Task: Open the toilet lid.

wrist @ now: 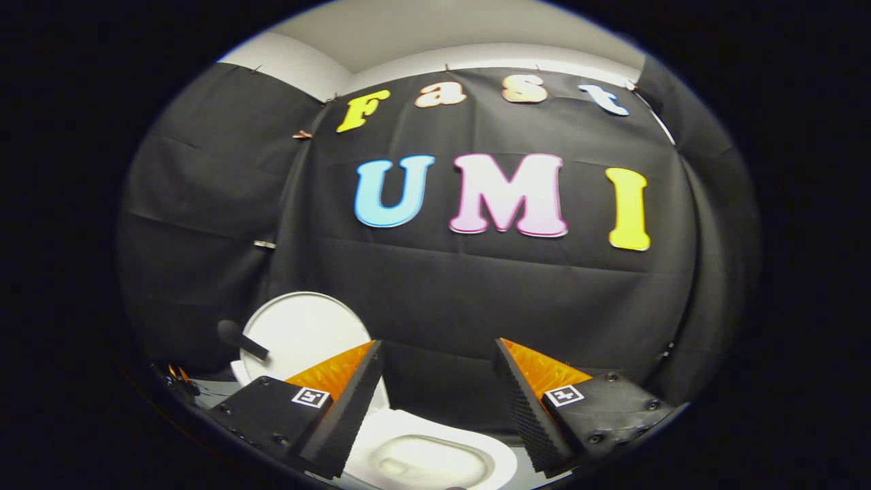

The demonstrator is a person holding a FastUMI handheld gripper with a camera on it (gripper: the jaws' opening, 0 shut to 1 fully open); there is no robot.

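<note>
Toilet lid stood upright, white, round — left of the bowl, partly hidden behind the left finger. Gripper was spread wide, grasping nothing — bowl's near rim cut off.

The round white toilet lid, standing raised just beyond the left finger, is looking like smooth hard plastic with a soft, even sheen. The white oval toilet bowl, lying between and below the spread fingers of the gripper, is showing a glossy, ceramic-like glaze that is catching the light. The fingers' inner pads are appearing finely ribbed and matt. The black cloth wall beyond the fingers is hanging matt, creased in folds. A dark matt rod-like handle is lying across the lid.
</note>
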